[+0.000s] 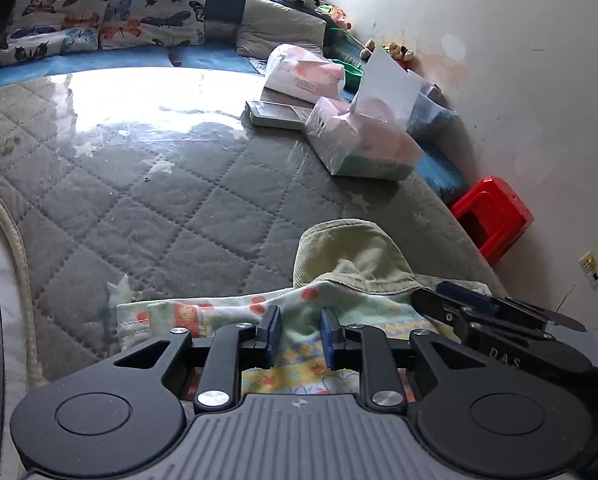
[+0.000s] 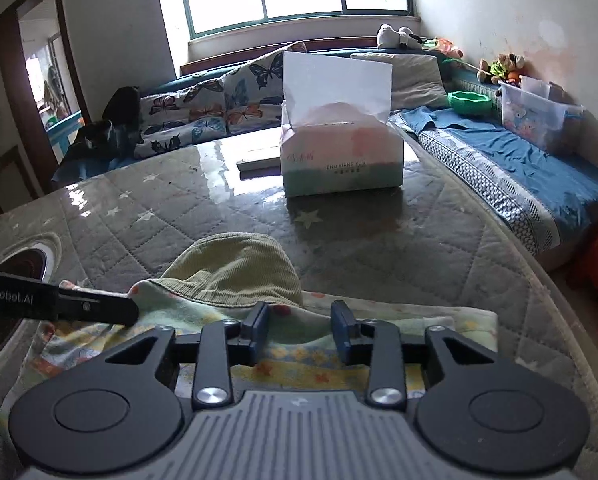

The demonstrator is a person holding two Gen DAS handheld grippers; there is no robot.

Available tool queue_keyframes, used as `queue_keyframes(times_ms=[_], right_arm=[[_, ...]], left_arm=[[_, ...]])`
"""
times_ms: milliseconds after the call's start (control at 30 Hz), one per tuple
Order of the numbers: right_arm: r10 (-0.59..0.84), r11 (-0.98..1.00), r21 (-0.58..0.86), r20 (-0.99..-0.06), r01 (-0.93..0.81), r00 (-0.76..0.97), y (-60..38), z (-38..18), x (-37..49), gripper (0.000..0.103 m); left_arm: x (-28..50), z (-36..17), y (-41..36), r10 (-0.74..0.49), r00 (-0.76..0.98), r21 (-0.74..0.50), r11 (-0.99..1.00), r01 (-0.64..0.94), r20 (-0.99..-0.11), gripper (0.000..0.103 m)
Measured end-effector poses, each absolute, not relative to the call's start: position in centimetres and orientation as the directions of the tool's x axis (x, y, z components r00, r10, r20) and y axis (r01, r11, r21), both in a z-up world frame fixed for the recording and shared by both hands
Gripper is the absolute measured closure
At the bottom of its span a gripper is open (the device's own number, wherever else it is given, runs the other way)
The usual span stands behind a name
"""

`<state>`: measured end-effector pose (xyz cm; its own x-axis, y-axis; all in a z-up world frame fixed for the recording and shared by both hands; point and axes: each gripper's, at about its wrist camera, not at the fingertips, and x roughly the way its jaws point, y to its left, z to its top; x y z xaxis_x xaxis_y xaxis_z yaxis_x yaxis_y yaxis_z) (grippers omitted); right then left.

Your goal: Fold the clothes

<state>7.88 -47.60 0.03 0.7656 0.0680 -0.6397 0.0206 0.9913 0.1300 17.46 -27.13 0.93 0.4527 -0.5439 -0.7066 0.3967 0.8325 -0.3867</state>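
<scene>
A floral-print garment [image 1: 227, 312] with an olive corduroy part [image 1: 351, 256] lies folded at the near edge of the grey quilted table cover [image 1: 159, 192]. My left gripper [image 1: 299, 332] sits low over it, its blue pads a narrow gap apart and closed on a raised ridge of the floral cloth. In the right wrist view the same garment [image 2: 399, 320] and its corduroy part [image 2: 235, 268] lie under my right gripper [image 2: 301, 330], whose pads stand well apart and press on nothing. The two grippers are side by side: the right one [image 1: 429, 300] shows in the left view, the left one [image 2: 133, 312] in the right view.
Two tissue packs [image 1: 363, 148] [image 1: 303, 74] and a flat grey device [image 1: 275, 114] lie at the far right of the table. A red stool [image 1: 491, 216] stands by the wall. Butterfly cushions [image 2: 203, 116], a green bowl [image 2: 469, 102] and a clear box [image 2: 535, 116] line the blue bench.
</scene>
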Motion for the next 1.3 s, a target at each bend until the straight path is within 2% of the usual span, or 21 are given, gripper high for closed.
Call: queue_keyframes(times_ms=[167, 267, 333, 533, 767, 1033, 1200, 1300], right_arm=[[0.082, 0.994, 0.106, -0.628, -0.019, 0.774, -46.4, 1.1, 5.7, 0.051], [0.094, 0.995, 0.092, -0.632, -0.046, 0.77, -45.4, 1.3, 4.0, 0.049], [0.095, 0.995, 0.09, -0.634, -0.048, 0.767, -44.9, 1.2, 2.8, 0.043], [0.063, 0.998, 0.061, -0.626, -0.032, 0.777, -43.2, 0.7, -1.2, 0.039], [0.002, 0.999, 0.029, -0.614, 0.019, 0.789, -42.9, 0.1, -4.1, 0.039], [-0.044, 0.992, 0.064, -0.622, 0.106, 0.782, -45.3, -0.3, -5.0, 0.039], [-0.07, 0.987, 0.076, -0.59, 0.142, 0.804, -46.4, 0.2, -5.9, 0.038], [-0.073, 0.981, 0.096, -0.614, 0.166, 0.786, -47.4, -0.4, -5.7, 0.038]], left_arm=[[15.8, 1.8, -26.3, -0.549, 0.459, -0.377, 0.828, 0.416, -0.698, 0.08], [14.1, 2.4, -25.9, -0.556, 0.466, -0.361, 0.82, 0.445, -0.688, 0.08], [12.8, 2.7, -25.7, -0.558, 0.468, -0.348, 0.816, 0.462, -0.685, 0.078], [8.9, 2.8, -24.7, -0.549, 0.479, -0.296, 0.81, 0.506, -0.685, 0.077], [6.5, 1.5, -23.6, -0.534, 0.48, -0.285, 0.819, 0.498, -0.697, 0.077], [5.3, 1.4, -22.6, -0.534, 0.49, -0.295, 0.824, 0.484, -0.689, 0.073], [4.9, 1.7, -21.9, -0.534, 0.487, -0.306, 0.827, 0.472, -0.691, 0.071], [4.8, 1.8, -21.7, -0.532, 0.491, -0.304, 0.828, 0.471, -0.689, 0.07]])
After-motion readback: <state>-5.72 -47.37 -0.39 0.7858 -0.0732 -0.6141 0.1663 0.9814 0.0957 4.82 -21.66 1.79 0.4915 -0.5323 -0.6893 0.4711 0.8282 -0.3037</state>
